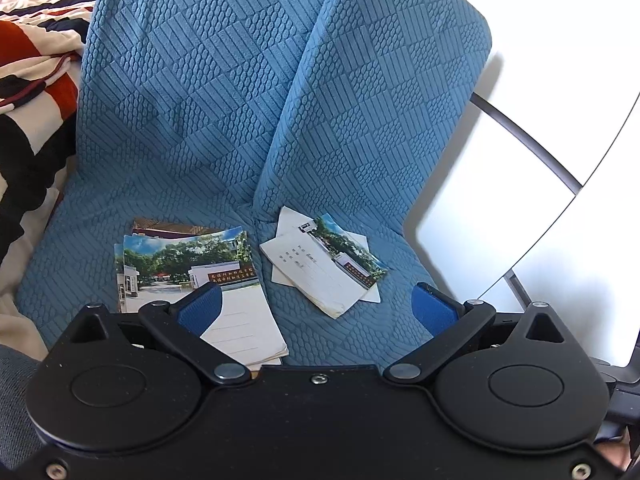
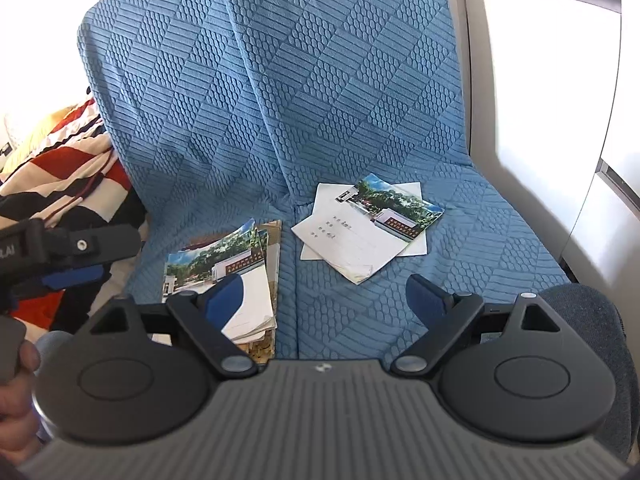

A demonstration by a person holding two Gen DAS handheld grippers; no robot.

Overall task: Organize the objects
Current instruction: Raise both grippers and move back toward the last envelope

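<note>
Blue quilted cover [image 1: 224, 92] drapes chair seat & back; striped blanket [image 1: 28, 60] at left, white panels [image 1: 500, 200] at right. 2 card piles on seat: stack [image 1: 188, 272] left, loose pile [image 1: 324, 264] right. Left gripper [image 1: 316, 304] & right gripper [image 2: 324, 296] both wide open, holding nothing, above seat.

A domestic room, probably a bedroom. A chair [image 1: 240, 100] draped in a blue quilted cover [image 2: 280, 80] stands beside rumpled bedding [image 1: 32, 60] striped red, black and white. White cabinet panels [image 1: 520, 180] with a dark bar handle [image 1: 528, 140] lie at the chair's right edge.
</note>
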